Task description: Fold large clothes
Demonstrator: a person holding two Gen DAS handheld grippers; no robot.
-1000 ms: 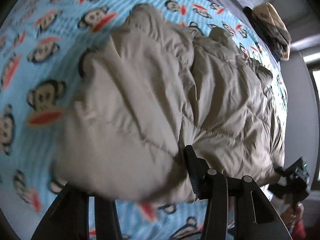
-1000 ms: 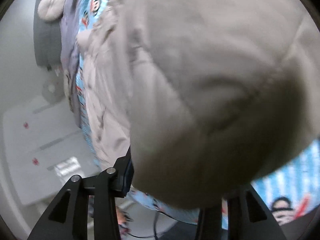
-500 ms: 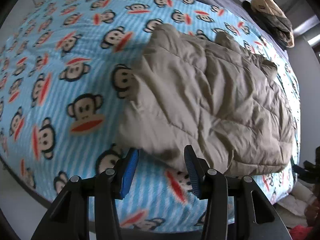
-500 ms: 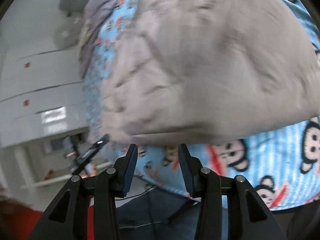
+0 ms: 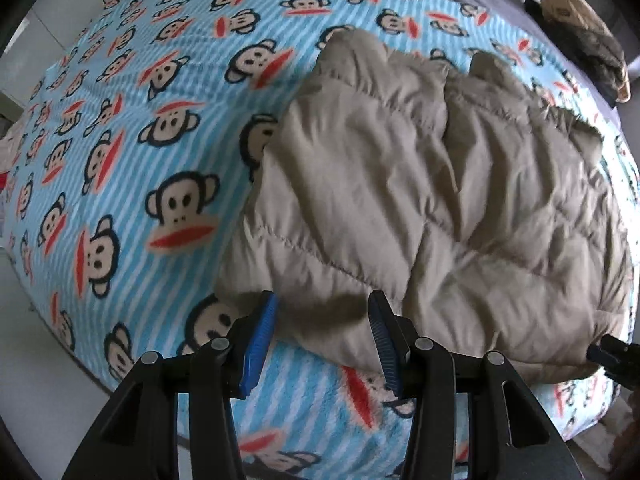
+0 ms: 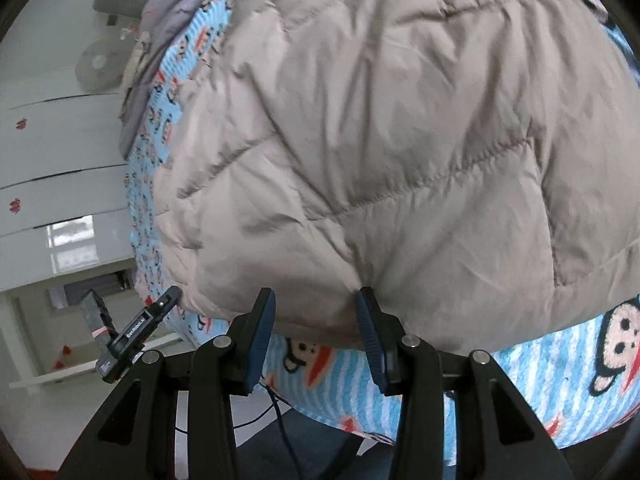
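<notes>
jacket point(image 5: 440, 200), beige quilted, folded into a thick bundle, lies on monkey-print blanket point(image 5: 140, 128) near the blanket's front edge, toward its right side. long axis runs roughly from that front edge back toward the dark garment pile point(image 5: 580, 32) at the far corner. left gripper point(image 5: 320, 336) looks down over the jacket's near-left hem; fingers apart, nothing clamped, hem just ahead of the tips, whether it touches them unclear. right gripper point(image 6: 316, 328) sits at the jacket's near-right hem, aimed up along the bundle; fingers apart too, fabric bulging just past the tips, no pinch visible. its tip shows in the left view at the jacket's near-right corner point(image 5: 612, 356); the left gripper shows in the right view point(image 6: 136, 328). judgement: both grippers flank the same near hem, about equally near; next fold or smoothing pass prob. needs each to close on its own corner, w/ the jacket lying straight ahead of both.
</notes>
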